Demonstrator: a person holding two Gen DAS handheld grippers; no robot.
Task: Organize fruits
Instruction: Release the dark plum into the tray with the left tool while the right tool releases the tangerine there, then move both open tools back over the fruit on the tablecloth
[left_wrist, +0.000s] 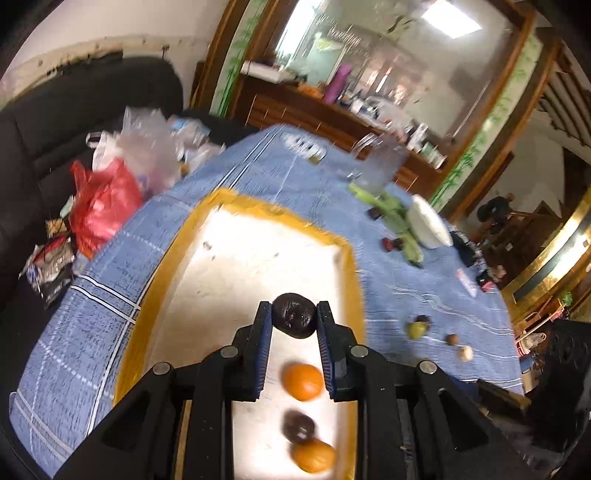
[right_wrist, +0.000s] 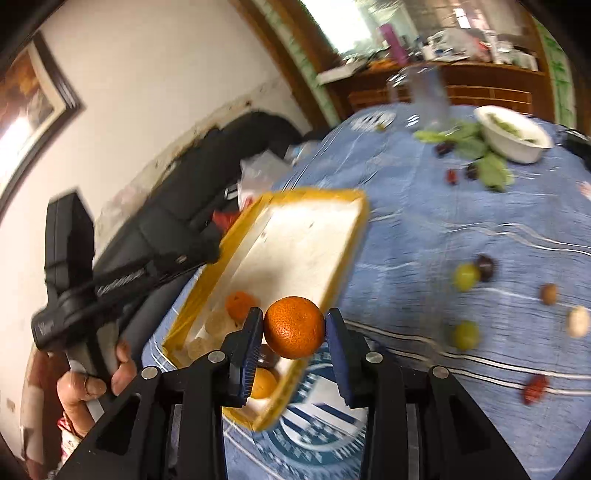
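Left wrist: jaws grip a dark fruit (left_wrist: 294, 315) over the blue tablecloth (left_wrist: 258, 173); right's grip an orange (right_wrist: 294, 327).

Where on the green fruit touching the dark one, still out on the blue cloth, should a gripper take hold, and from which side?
Grip the green fruit across its round middle, from above, fingers clear of the dark fruit touching it.

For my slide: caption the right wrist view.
Right gripper holds an orange above the yellow tray's edge.
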